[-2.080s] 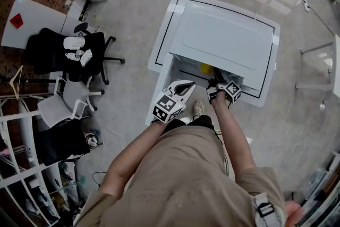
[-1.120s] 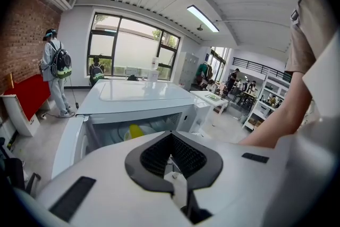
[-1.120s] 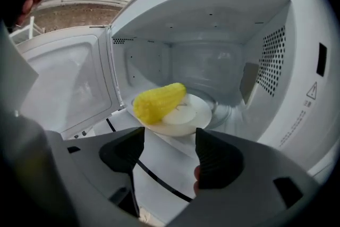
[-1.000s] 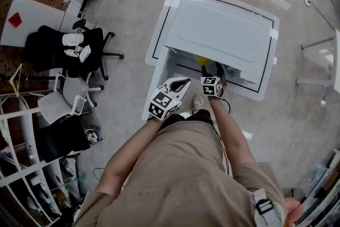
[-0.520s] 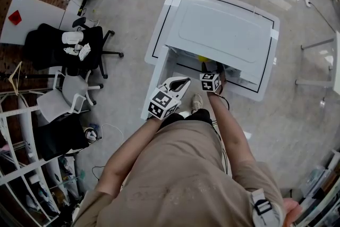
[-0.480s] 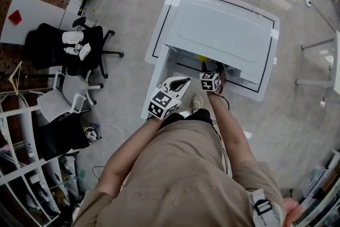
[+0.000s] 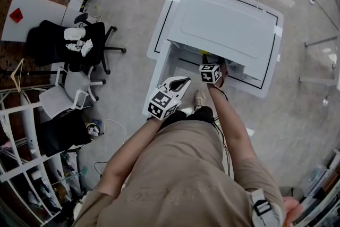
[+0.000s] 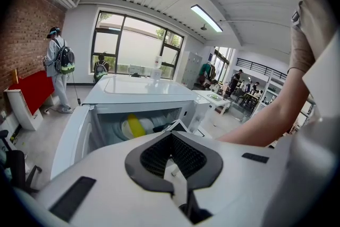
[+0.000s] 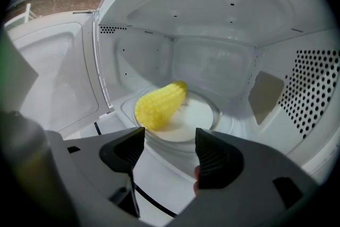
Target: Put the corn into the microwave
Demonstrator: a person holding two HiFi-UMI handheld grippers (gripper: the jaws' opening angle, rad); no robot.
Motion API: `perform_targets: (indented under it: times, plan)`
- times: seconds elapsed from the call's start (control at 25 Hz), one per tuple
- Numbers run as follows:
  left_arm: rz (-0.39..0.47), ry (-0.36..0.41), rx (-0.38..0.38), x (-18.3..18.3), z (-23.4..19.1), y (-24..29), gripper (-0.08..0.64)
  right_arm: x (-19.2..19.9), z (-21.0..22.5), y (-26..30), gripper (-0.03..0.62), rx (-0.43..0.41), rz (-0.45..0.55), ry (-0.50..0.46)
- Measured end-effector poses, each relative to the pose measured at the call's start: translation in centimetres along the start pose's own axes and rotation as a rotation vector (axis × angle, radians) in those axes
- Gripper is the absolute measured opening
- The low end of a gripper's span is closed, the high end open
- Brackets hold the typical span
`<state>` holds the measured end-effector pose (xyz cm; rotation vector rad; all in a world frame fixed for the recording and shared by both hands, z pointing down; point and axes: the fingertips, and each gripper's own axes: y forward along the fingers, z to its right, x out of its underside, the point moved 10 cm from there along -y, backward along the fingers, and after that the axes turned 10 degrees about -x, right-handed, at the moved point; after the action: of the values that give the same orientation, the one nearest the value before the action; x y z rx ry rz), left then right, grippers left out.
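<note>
Left gripper [image 8: 171,135]: jaws closed, nothing between them, short of the microwave [image 8: 139,94]. Right gripper [image 9: 170,142] at the cavity mouth: jaws apart, empty. Beyond them the corn [image 9: 159,104] lies on the turntable [image 9: 204,114], left of centre. Door [image 9: 53,80] open at left. Head view: corn almost wholly hidden under the microwave's top.
</note>
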<state>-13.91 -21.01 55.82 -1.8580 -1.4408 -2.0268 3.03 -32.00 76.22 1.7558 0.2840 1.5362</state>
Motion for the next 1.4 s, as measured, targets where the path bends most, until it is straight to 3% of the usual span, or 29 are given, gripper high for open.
perform_targets:
  times: [0.28,0.52,0.72,0.92,1.12,1.4]
  plan:
    - [-0.012,-0.017,-0.024,2.2,-0.5,-1.6,0.005,-0.4,0.5,0.6,0.287,-0.052,0.054,0.052]
    - [0.049,0.002,-0.007,1.9,-0.3,-4.0,0.005,-0.1,-0.7,-3.2,0.287,-0.054,0.084,0.101]
    - [0.146,0.010,0.034,0.7,-0.3,-5.8,0.005,-1.2,-1.3,-12.5,0.287,-0.070,0.196,0.150]
    - [0.220,-0.023,0.005,0.3,-1.4,-12.0,0.005,-3.2,-5.1,-23.9,0.287,-0.085,0.339,0.186]
    - [0.337,-0.024,-0.007,-0.1,-2.1,-18.5,0.005,-4.9,-9.0,-32.2,0.287,-0.184,0.476,0.207]
    - [0.476,0.008,0.077,-0.9,-2.6,-26.4,0.005,-7.0,-15.4,-41.1,0.285,-0.124,0.607,0.119]
